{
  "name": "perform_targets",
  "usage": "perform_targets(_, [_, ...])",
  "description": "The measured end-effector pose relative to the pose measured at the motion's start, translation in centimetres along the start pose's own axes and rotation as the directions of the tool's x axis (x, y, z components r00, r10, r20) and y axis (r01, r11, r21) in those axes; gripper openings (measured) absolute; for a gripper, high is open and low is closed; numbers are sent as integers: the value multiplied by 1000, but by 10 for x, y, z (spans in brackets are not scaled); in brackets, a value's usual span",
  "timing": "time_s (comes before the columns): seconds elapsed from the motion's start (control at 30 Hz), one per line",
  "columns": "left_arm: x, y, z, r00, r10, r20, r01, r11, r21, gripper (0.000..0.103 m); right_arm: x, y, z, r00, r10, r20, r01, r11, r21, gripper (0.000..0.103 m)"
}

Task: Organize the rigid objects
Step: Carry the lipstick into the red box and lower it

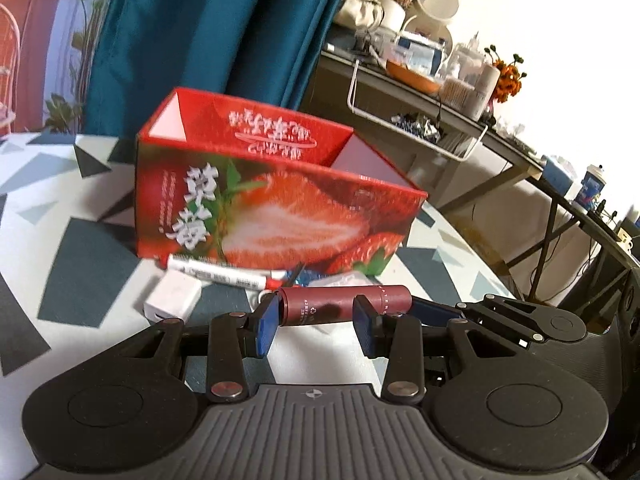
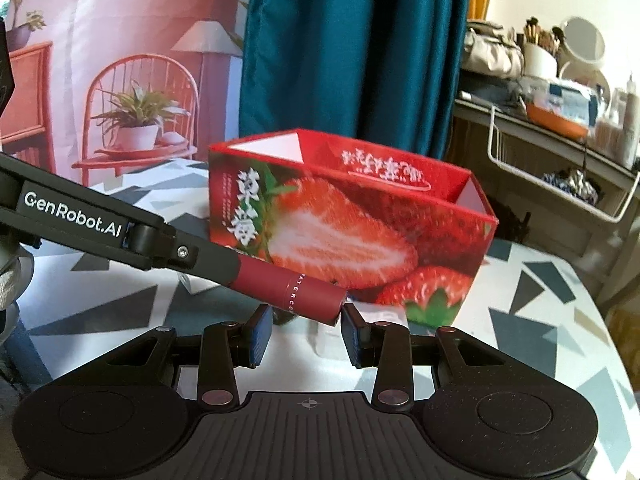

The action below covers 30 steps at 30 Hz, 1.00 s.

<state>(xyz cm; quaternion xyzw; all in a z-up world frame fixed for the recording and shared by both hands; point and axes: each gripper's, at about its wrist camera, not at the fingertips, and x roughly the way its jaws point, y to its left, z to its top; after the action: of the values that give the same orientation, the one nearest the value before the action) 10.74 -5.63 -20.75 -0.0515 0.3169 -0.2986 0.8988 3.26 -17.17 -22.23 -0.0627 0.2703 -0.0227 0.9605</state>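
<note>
A dark red tube (image 1: 344, 305) lies crosswise between the blue pads of my left gripper (image 1: 316, 320), which is shut on it and holds it in front of the open red strawberry box (image 1: 276, 216). In the right wrist view the left gripper's arm (image 2: 100, 224) reaches in from the left with the tube (image 2: 292, 290) at its tip, just ahead of the box (image 2: 352, 236). My right gripper (image 2: 306, 334) is open and empty, right below the tube's end. A white marker (image 1: 224, 274) and a white charger (image 1: 174, 294) lie by the box's front.
The table (image 1: 80, 280) has a grey and white triangle-patterned cloth. A teal curtain (image 2: 352, 48) hangs behind. A cluttered shelf with a white wire basket (image 1: 416, 124) stands at the right. A wrapped clear item (image 1: 340, 278) lies by the box.
</note>
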Motion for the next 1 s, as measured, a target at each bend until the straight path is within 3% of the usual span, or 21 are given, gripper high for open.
perform_targets(0.27, [3,6,23,999,26,26,-26,1000,8,43,9,0,29,999,-4,42,6,999,-43,35])
perform_targets(0.43, [10,16,61,997,33,71,-32,999,-12,43,25,-12,67,994,9,105,-2,998,-61,35])
perform_targets(0.6, [34,24,107,996,45,78,-43,999,-25,43,60,-33,103,995,28,92,-26,999,-22,35])
perform_targets(0.77, [74,38,136,998,56,0,-56,997,-43,43,108,-46,124,999,6,43,-3,998,-57,35])
perform_targets(0.87, [97,40,146,995,86,-52,-87,996,-7,50,136,-56,132,1000,25,-17,-26,999,-32,35])
perform_targets(1.0, [122,50,149,987,112,-118,-112,994,4,50,162,-68,136,996,52,-75,-50,998,29,35])
